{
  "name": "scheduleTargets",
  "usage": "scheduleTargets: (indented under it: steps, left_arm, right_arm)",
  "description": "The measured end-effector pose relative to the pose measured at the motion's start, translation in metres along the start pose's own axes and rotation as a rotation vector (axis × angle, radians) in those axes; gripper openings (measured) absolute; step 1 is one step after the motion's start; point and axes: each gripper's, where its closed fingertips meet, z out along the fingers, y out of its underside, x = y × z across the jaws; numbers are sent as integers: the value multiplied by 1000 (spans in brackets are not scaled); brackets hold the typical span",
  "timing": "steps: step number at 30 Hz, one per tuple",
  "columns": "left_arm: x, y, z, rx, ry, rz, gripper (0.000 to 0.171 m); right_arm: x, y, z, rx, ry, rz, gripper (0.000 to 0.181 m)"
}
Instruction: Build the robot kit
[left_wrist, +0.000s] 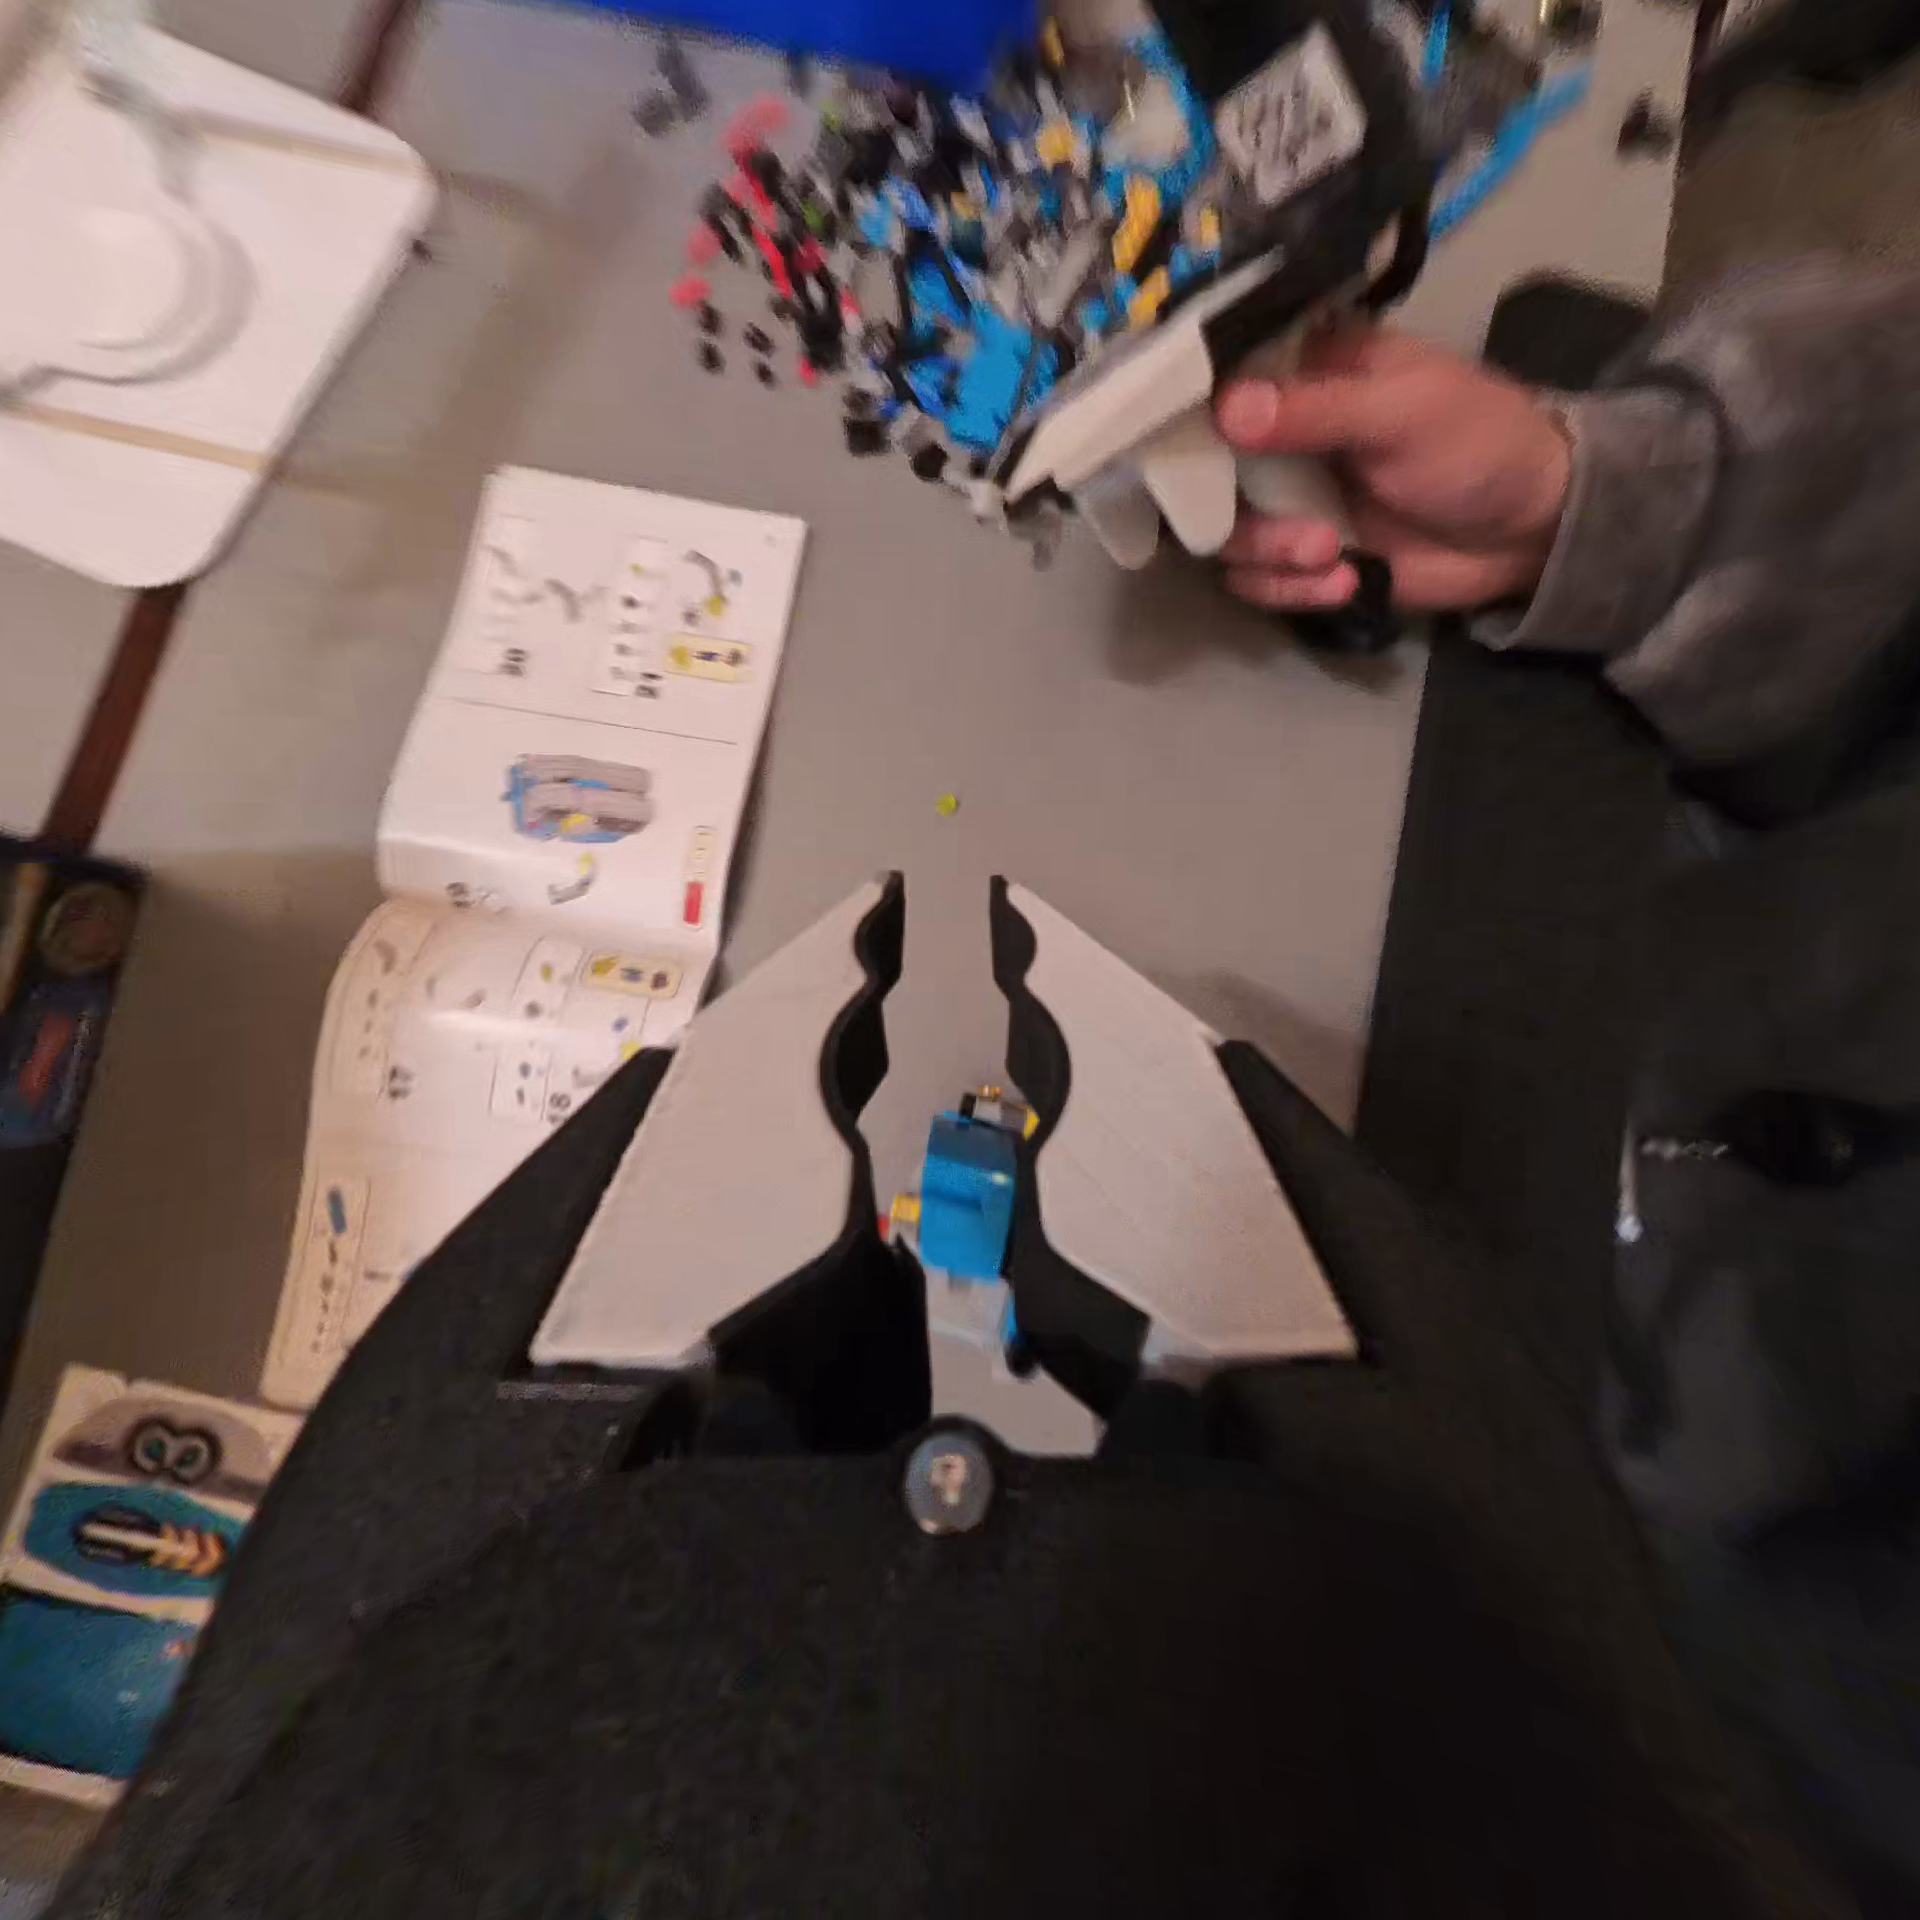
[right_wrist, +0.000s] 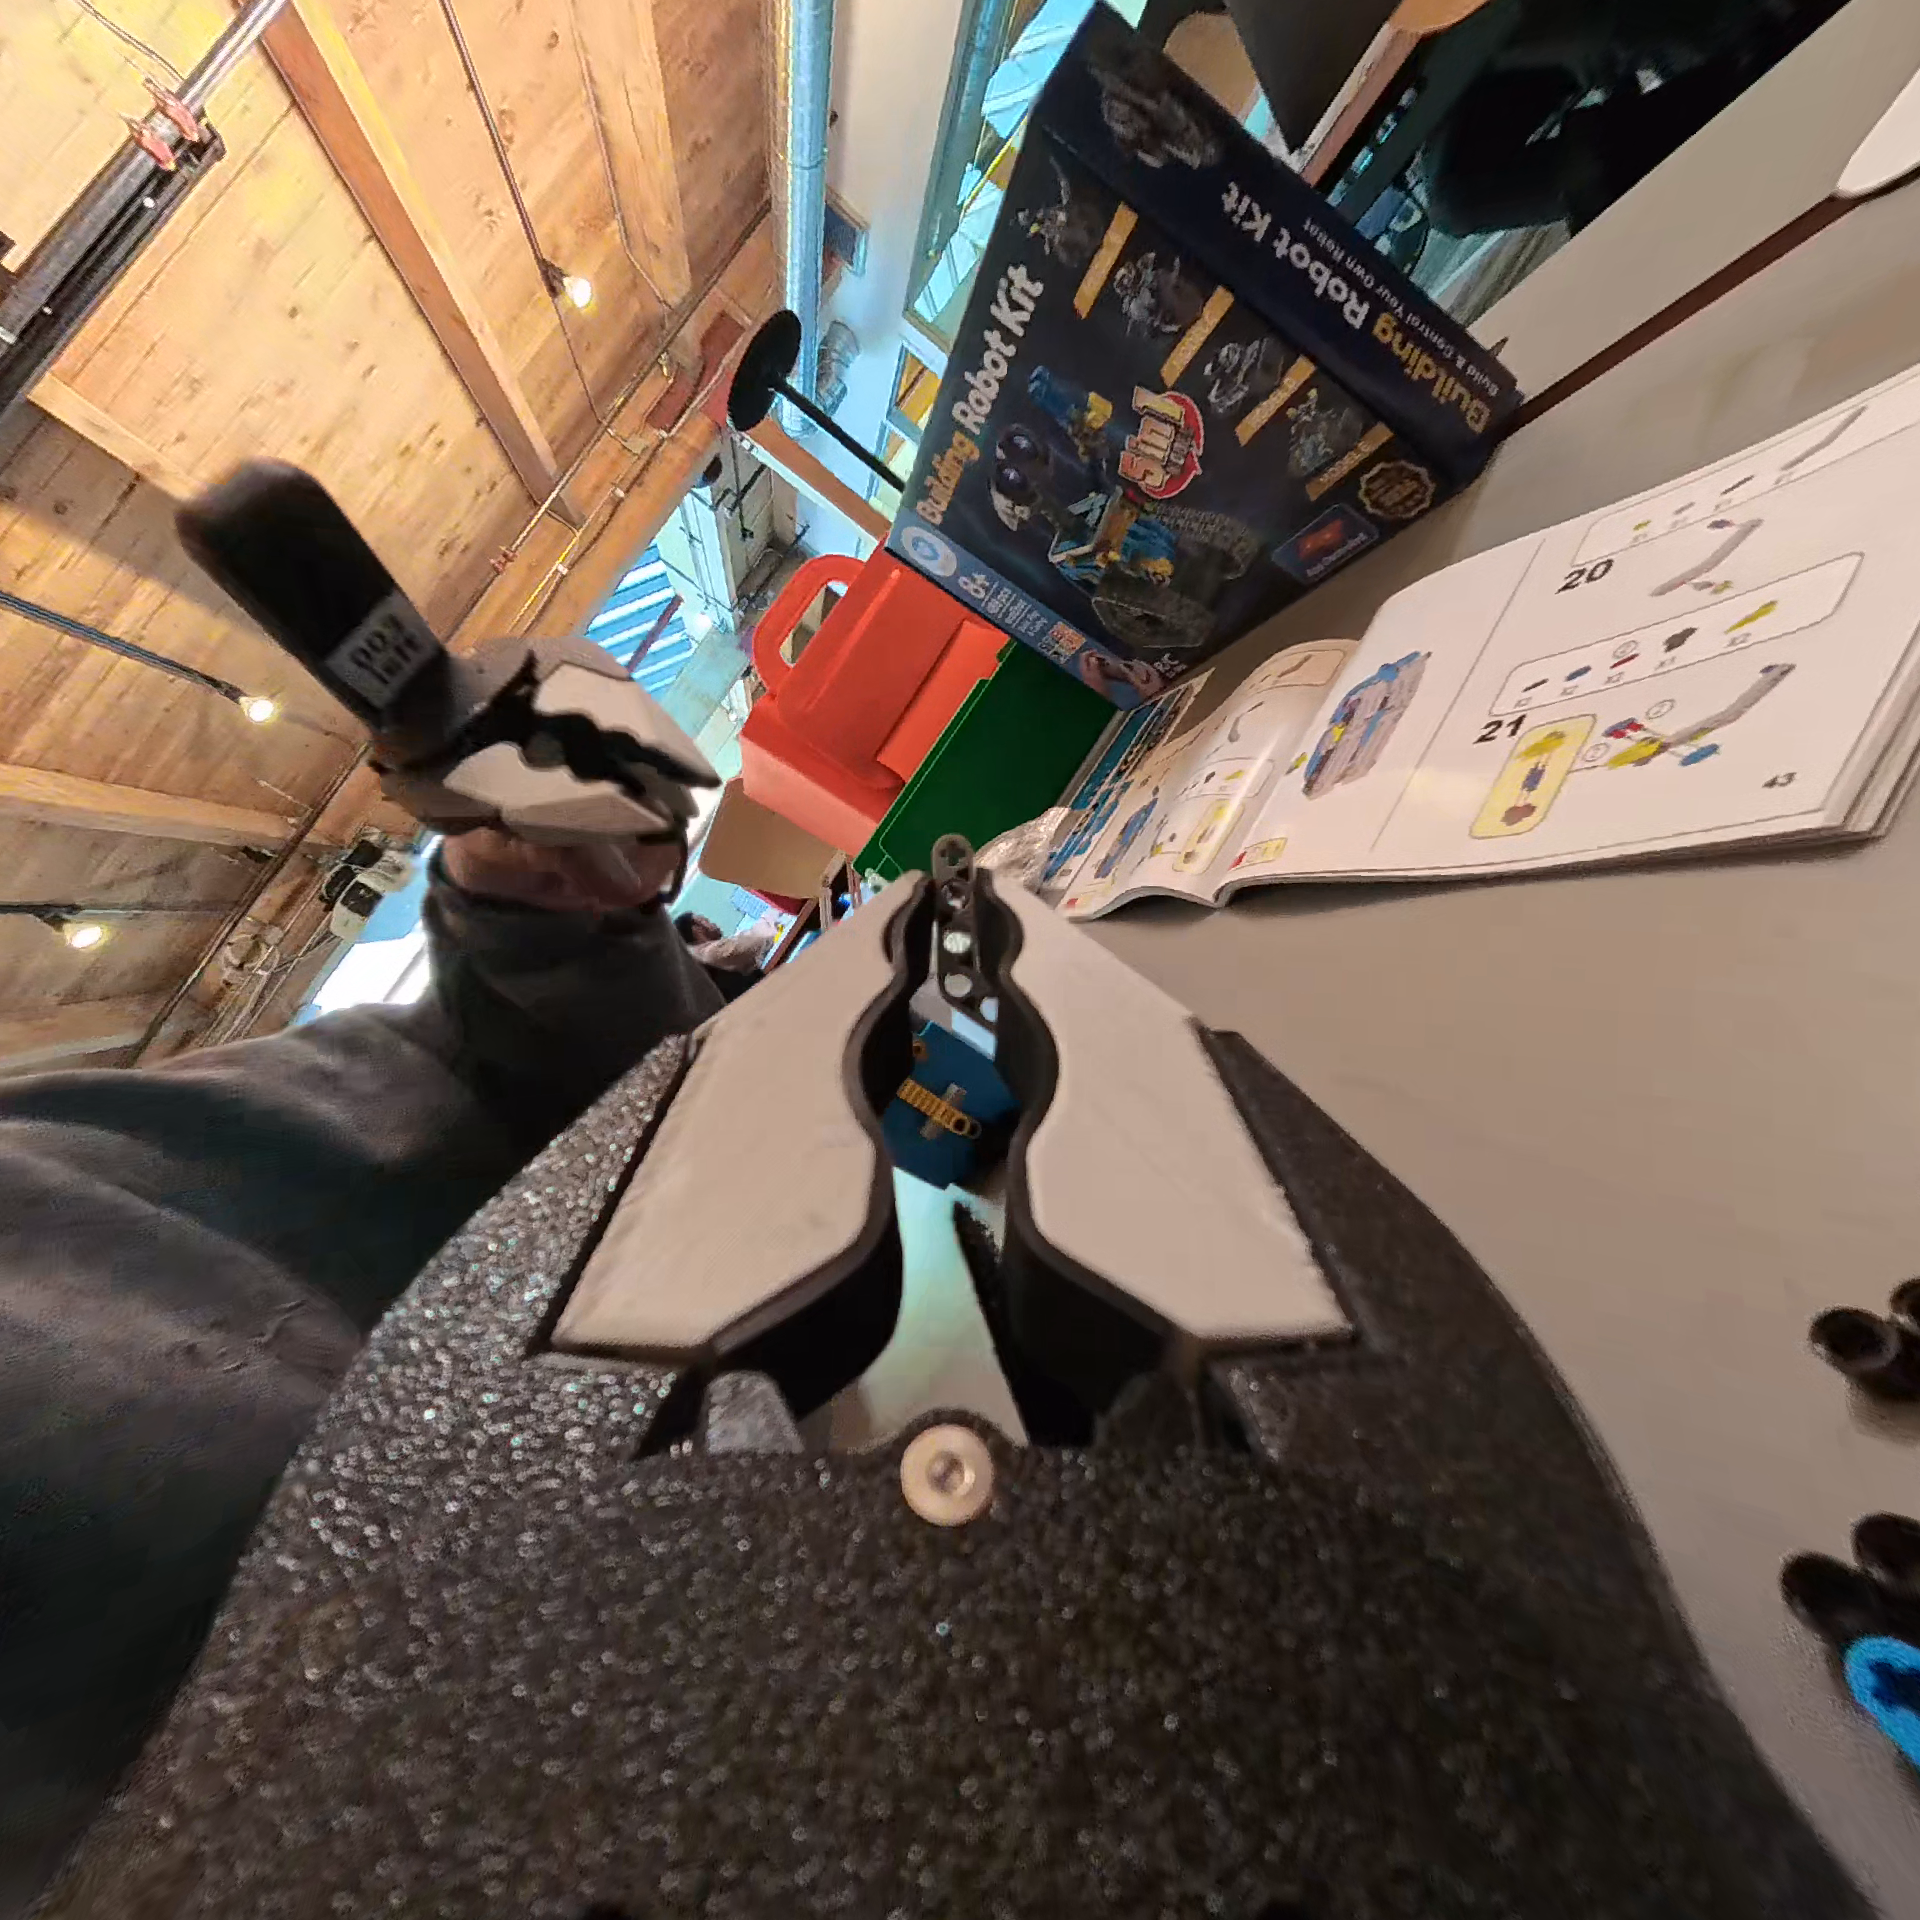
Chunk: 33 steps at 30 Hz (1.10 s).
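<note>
My left gripper (left_wrist: 945, 883) hovers high above the grey table (left_wrist: 1091, 748) with its jaws a little apart and nothing between the tips. Through the gap I see a small blue brick assembly (left_wrist: 966, 1195) with yellow pins; it seems to lie on the table below. My right gripper (right_wrist: 954, 883) is shut on a thin black beam with holes (right_wrist: 954, 940). The blue assembly (right_wrist: 935, 1132) shows behind that beam. In the left wrist view the right gripper (left_wrist: 1013, 483), held by a hand (left_wrist: 1403, 468), sits beside a pile of loose parts (left_wrist: 935, 260).
An open instruction booklet (left_wrist: 582, 727) lies left of the assembly and also shows in the right wrist view (right_wrist: 1558, 675). A dark kit box (right_wrist: 1143, 416) stands behind it. A white tray (left_wrist: 156, 291), a sticker sheet (left_wrist: 114, 1558) and a tiny yellow piece (left_wrist: 945, 803) lie around. Left tips to right tips: about 12 cm.
</note>
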Motion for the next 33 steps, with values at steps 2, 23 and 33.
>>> scheduleTargets:
  steps: [2,23,33]
  left_arm:
    - [2,2,37,-170,28,75,16]
    - [-1,57,164,-519,103,255,19]
    - [0,60,176,-481,104,291,14]
  right_arm:
    - [2,-6,-7,33,32,-29,7]
    - [2,-27,-10,113,56,-81,7]
    - [7,-24,-8,93,72,-70,7]
